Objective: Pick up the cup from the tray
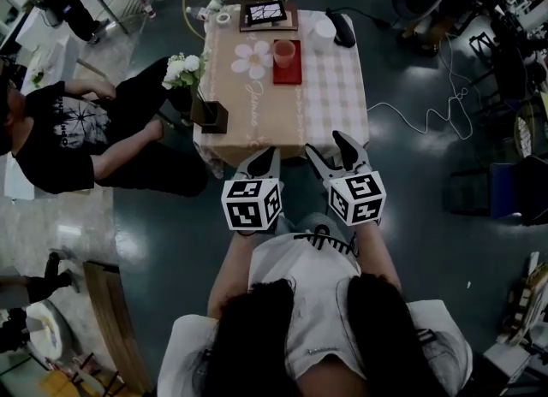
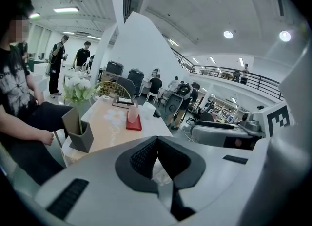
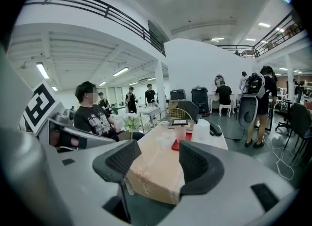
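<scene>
A pale pink cup (image 1: 284, 51) stands upright on a small red tray (image 1: 288, 73) at the far middle of a cloth-covered table (image 1: 334, 96). Both grippers hover short of the table's near edge, well away from the cup. My left gripper (image 1: 265, 156) is shut, its tips touching with nothing between them (image 2: 156, 141). My right gripper (image 1: 327, 147) is open and empty (image 3: 160, 154). In the left gripper view the cup (image 2: 133, 114) and tray (image 2: 134, 124) lie ahead; in the right gripper view the cup (image 3: 180, 133) shows just above the gap between the jaws.
White flowers in a dark box vase (image 1: 210, 115) stand at the table's near left corner. A tablet (image 1: 266, 14), a white container (image 1: 324, 29) and a black object (image 1: 343, 29) sit at the far end. A seated person (image 1: 64, 134) is left of the table; a cable (image 1: 428, 106) crosses the floor.
</scene>
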`<state>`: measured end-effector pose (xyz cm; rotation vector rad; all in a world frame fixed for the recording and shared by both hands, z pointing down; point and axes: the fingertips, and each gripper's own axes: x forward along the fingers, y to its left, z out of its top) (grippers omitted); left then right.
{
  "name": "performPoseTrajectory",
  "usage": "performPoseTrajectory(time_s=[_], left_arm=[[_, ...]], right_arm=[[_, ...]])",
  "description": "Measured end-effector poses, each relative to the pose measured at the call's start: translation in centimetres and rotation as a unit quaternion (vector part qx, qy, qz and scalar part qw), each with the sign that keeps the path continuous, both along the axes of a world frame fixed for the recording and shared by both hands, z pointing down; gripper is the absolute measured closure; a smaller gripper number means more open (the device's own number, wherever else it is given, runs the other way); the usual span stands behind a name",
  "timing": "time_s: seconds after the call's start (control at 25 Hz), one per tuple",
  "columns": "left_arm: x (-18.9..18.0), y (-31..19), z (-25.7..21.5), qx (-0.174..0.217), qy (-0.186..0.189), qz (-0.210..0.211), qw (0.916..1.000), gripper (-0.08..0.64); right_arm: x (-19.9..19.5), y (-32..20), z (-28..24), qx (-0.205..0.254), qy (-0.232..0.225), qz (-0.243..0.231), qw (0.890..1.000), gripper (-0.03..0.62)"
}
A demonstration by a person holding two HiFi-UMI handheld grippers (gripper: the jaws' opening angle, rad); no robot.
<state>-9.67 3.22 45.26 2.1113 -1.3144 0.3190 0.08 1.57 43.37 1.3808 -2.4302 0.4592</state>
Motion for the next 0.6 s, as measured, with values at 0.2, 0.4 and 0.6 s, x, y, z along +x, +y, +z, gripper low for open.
performPoseTrajectory(time_s=[0.2, 0.4, 0.6], left_arm=[[-1.4, -1.6, 0.3, 0.000, -0.009, -0.003, 1.0000, 0.558], [-2.2, -3.2, 0.4, -0.001, -0.015, -0.008, 0.9999, 0.558], [-3.0, -5.1, 1.2, -0.006, -0.019, -0.022, 0.9996, 0.559]], right_arm=[[-1.1, -1.5, 0.1, 0.006, 0.001, 0.005, 1.000, 0.319], [-1.4, -3.5, 0.5, 0.002, 0.001, 0.002, 1.000, 0.299], [-1.8, -6.6, 0.8, 0.006, 0.009, -0.003, 1.000, 0.276]])
